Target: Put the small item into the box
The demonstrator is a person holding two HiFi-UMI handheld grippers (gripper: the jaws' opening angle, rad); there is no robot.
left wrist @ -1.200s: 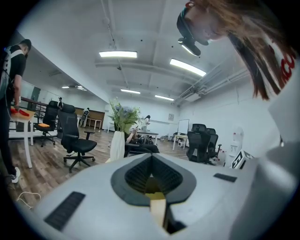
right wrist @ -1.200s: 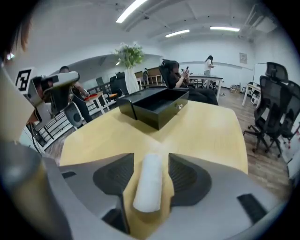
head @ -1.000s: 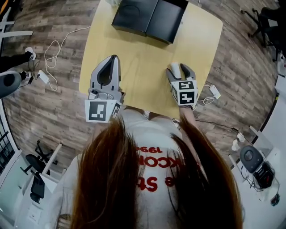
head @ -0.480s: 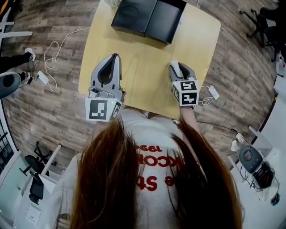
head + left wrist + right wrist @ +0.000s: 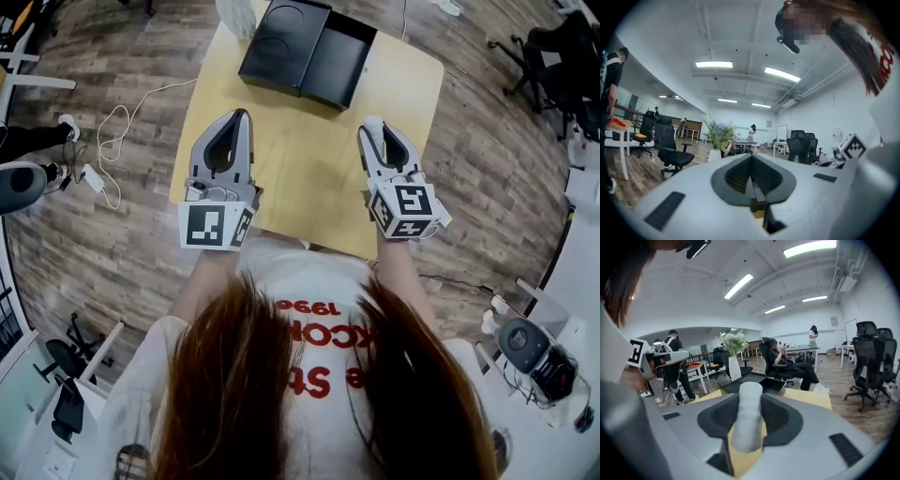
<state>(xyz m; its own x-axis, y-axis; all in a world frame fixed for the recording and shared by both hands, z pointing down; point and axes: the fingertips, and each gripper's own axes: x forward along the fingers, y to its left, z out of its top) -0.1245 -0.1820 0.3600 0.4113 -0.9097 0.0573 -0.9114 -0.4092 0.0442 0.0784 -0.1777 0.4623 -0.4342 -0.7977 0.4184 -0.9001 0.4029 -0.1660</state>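
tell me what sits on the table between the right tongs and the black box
Nothing: in the head view only bare yellow table lies between the right tongs, just closed on the white item, and the black box.

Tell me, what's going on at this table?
A person holds a gripper in each hand over a yellow table. The fingers of the right gripper have just closed on a small white roll and hold it. The left gripper is shut and empty. The open black box sits at the table's far end; the roll isn't in it yet.
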